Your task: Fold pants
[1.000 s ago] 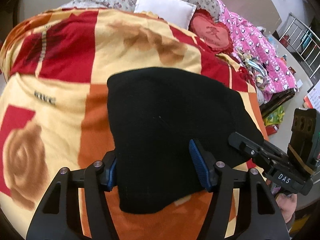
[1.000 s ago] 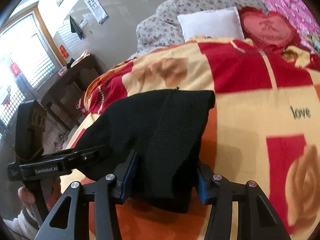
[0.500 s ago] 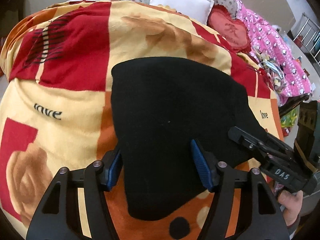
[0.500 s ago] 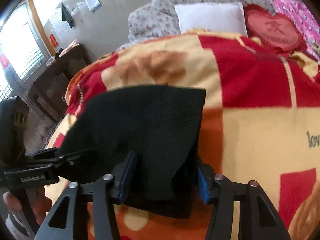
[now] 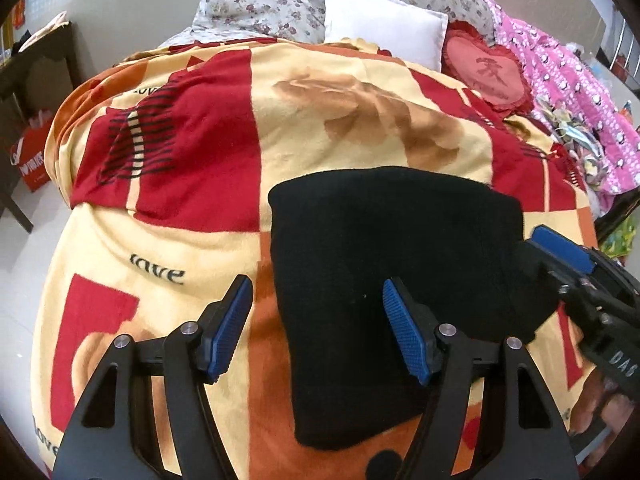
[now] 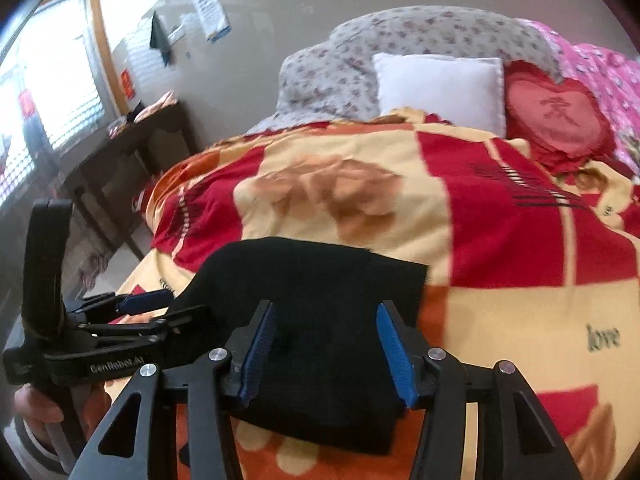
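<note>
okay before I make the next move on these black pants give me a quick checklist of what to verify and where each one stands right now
1. Pants folded into a compact bundle lying on the blanket: ok.
2. Left gripper let go: ok, open, one pad over the blanket, one over the cloth, nothing pinched.
3. Right gripper let go: cannot tell; the cloth sits between its pads, and contact is unclear.
4. Grippers apart from each other: ok; each sits at its own side of the bundle.
5. Edges lined up: cannot tell; the black cloth hides its layers and the right view is blurred.
6. Pillow and heart cushion away from the bundle: ok.
</note>
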The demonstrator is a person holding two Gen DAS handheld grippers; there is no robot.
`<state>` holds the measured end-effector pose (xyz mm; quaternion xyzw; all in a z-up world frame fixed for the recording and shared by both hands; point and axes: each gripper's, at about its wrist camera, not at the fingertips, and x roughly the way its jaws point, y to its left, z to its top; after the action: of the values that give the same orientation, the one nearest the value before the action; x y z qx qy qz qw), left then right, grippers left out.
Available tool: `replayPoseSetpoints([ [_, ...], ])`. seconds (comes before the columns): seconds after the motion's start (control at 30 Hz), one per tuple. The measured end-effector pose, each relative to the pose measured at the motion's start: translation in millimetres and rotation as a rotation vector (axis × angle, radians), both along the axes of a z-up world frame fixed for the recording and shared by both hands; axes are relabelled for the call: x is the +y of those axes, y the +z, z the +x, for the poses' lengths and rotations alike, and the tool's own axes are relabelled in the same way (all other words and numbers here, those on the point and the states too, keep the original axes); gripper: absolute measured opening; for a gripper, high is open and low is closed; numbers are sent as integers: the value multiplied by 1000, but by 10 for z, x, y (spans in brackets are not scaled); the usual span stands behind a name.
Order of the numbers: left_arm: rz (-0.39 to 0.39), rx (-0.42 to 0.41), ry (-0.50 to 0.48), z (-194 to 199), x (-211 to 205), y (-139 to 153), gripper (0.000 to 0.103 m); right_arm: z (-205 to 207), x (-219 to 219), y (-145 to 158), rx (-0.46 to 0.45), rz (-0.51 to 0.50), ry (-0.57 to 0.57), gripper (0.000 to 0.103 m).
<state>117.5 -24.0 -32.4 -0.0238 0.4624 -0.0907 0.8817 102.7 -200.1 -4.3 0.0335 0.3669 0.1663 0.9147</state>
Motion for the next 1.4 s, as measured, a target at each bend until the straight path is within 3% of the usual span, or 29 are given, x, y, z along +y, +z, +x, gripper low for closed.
replayPoseSetpoints([
  [0.1, 13, -5, -4, 39, -51, -29, 69, 171, 52, -208, 64, -43, -17, 51],
  [0.2, 36, -5, -9, 75, -111, -59, 69, 236, 71, -293, 55, -62, -25, 51],
  [0.43, 53, -20, -10, 26, -126, -42, 69, -103, 42, -138, 27, -102, -18, 51],
  [0.63, 45, -33, 14, -72, -96, -14, 69, -277, 52, -315, 24, -165, -54, 51],
  [1.0, 140, -117, 49, -546, -91, 127, 69, -645, -28, -22, -23, -101, -90, 51],
  [1.4, 138, -172, 89, -968, 9, 242, 69, -905, 27, 55, -15, -82, -93, 51],
])
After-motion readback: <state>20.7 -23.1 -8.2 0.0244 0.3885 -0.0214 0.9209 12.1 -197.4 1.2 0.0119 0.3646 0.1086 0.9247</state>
